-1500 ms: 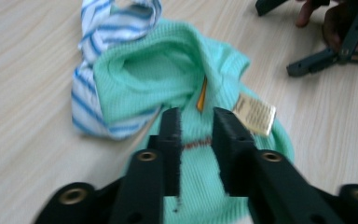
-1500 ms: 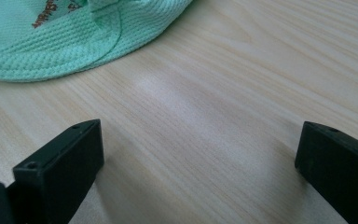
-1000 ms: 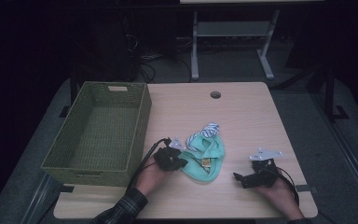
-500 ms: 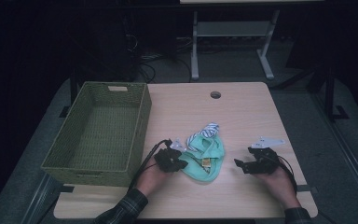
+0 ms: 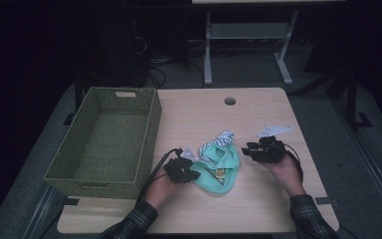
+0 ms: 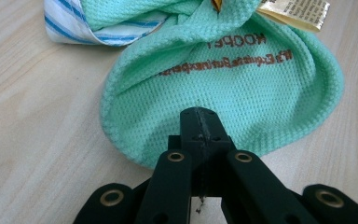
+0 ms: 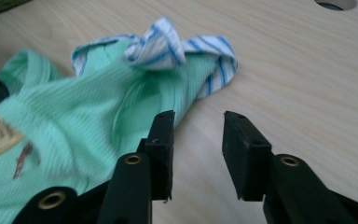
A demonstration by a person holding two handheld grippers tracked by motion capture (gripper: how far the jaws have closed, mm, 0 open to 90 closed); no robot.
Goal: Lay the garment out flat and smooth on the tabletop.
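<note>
The left gripper [image 5: 183,169] is sitting on the near-left edge of the green garment [image 5: 220,167], its jaws pressed fully together; in the left gripper view the closed tips [image 6: 199,122] are lying over the knit hem, though whether any cloth is pinched between them cannot be told. The right gripper [image 5: 252,151] is hovering just right of the garment, its jaws narrowed to a modest gap and having just been closing, with bare tabletop showing between them in the right gripper view [image 7: 196,140] and the cloth just beside one jaw.

The garment is lying crumpled at the middle of the wooden table [image 5: 258,109], between the two hands. A woven green basket [image 5: 110,141] is standing to the left, well apart from the cloth, and a round cable hole [image 5: 230,101] is sitting at the far side of the table. Nothing is lying between either gripper and the cloth.

The left gripper view is showing brown printed lettering [image 6: 235,56] and a yellow tag [image 6: 294,11] on the knit; the high view is showing that tag merely as a small yellow speck. The right gripper view is revealing a blue-striped white lining [image 7: 168,49] bunched at the far end.

The garment's long axis is running from near to far, tilting slightly left, with the striped end pointing far.
</note>
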